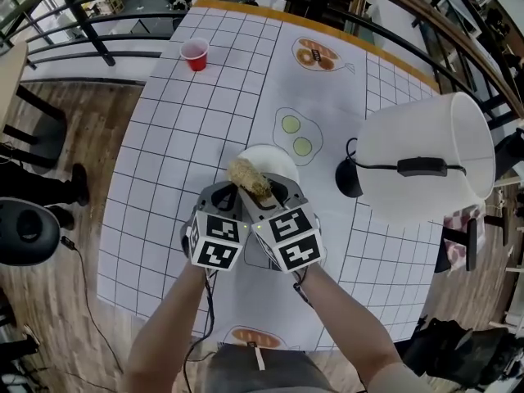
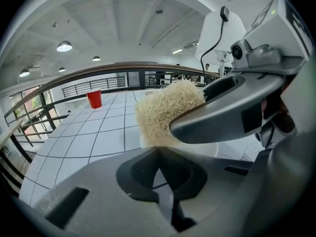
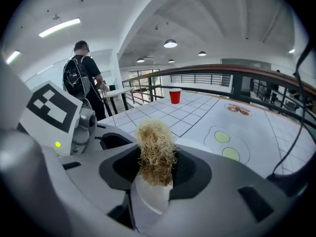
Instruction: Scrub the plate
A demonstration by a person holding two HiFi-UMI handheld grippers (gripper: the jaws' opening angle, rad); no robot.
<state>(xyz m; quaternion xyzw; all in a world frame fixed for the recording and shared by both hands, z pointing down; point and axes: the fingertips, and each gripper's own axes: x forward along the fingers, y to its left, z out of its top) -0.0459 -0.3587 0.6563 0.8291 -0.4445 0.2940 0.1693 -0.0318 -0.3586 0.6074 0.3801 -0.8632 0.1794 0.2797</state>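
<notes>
Plate point(image 1: 282, 160) near rim under claw tips; right claw point(image 1: 264, 195) clamps scrubber point(image 1: 250, 178); left claw point(image 1: 223, 196) closed, empty; table point(image 1: 188, 121) open around.

Bright, even ceiling light; soft shadows; fisheye-bent edges; near parts blurred

No legible words, brands or numbers anywhere; only coded square markers point(image 1: 217, 248)

Scrubber point(image 1: 250, 178) over plate point(image 1: 282, 163), lamp point(image 1: 426, 170) to its right, cup point(image 1: 195, 54) far behind-left.
</notes>
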